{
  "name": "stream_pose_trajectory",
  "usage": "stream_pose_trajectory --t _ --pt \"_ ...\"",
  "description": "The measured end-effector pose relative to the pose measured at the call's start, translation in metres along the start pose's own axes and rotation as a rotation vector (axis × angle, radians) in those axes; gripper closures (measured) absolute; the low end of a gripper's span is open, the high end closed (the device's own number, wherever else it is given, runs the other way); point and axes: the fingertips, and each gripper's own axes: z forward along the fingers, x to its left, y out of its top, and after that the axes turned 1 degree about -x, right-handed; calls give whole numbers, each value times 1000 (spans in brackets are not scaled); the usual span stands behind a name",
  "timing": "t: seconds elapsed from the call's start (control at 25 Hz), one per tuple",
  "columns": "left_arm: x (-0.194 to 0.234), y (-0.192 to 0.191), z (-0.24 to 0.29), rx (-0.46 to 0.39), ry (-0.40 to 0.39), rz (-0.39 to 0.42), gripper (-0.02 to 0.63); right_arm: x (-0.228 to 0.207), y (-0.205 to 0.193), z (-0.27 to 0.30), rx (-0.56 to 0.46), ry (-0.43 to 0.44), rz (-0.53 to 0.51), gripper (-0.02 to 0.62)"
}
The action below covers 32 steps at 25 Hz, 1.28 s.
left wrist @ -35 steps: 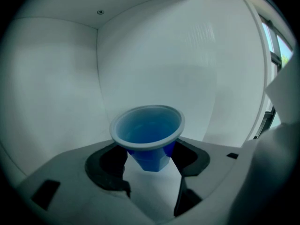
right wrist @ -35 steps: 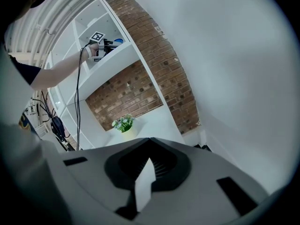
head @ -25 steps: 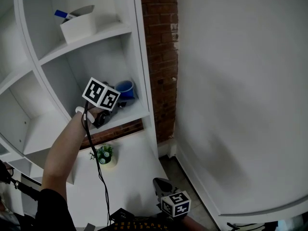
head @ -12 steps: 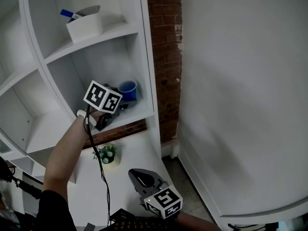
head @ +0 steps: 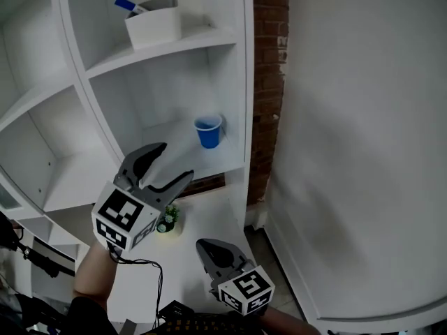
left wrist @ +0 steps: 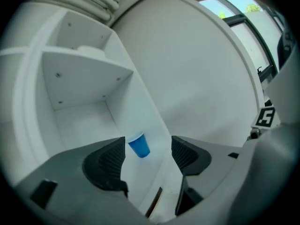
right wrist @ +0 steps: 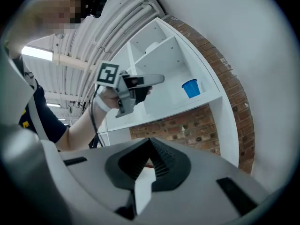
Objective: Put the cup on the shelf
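Blue plastic cup (head: 208, 131): seen upright, mouth up, on a board of the white shelf unit (head: 237, 68), in the right-hand compartment. It is close to the board's right edge and the side wall, and is touched by neither tongs.
Left tongs (head: 174, 161): held up in front of the shelf unit, below and to the left of the cup and well apart from it. The jaws are opening and already spread wide, released, with nothing gripped. In the left gripper view the cup is seen only far beyond the gap between them.
Right tongs (head: 209, 246): held low over the white bench (head: 209, 215), with the jaws clenched together and nothing caught between them.
White rectangular box (head: 154, 25): set on the board above the cup's compartment, towards that board's front edge. A blue-capped pen (head: 126, 4) is seen sticking out of its top.
Small green potted plant (head: 166, 219): stood on the bench below the shelf unit. In the head view it is just beside the left tongs' marker cube.
Red brick strip (head: 269, 82): seen directly against the right side of the shelf unit.
Black cable (head: 143, 262): hung down from the left tongs.
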Motion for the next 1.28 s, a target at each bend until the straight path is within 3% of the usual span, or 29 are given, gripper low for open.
stream_pose_trajectory --t 0.12,0.2,0.44,0.52,0.56,0.68,0.92,1.08,1.28 --pt "-22 14 -42 -170 37 -26 298 -2 3 6 -7 -6 2 589" --pt "-39 7 -61 -222 44 -61 311 0 8 11 -12 -5 -3 589" --pt "-86 -65 -92 -210 73 -307 455 13 28 24 -60 9 -67 589" --pt "-98 -99 -94 -165 115 -328 589 16 29 25 -73 6 -102 589" --pt "-103 -114 -94 -136 136 -328 604 17 26 26 -71 3 -115 589" --pt "-110 -145 -100 -86 169 -373 604 20 2 27 -23 -1 -122 589" --pt "-130 -179 -117 -50 153 -467 604 24 -52 18 71 -2 -67 589" --pt "-138 -191 -123 -28 146 -537 604 25 -58 13 76 -17 -49 589" --pt "-150 -186 -121 -14 119 -554 604 33 -56 8 49 -16 -39 589"
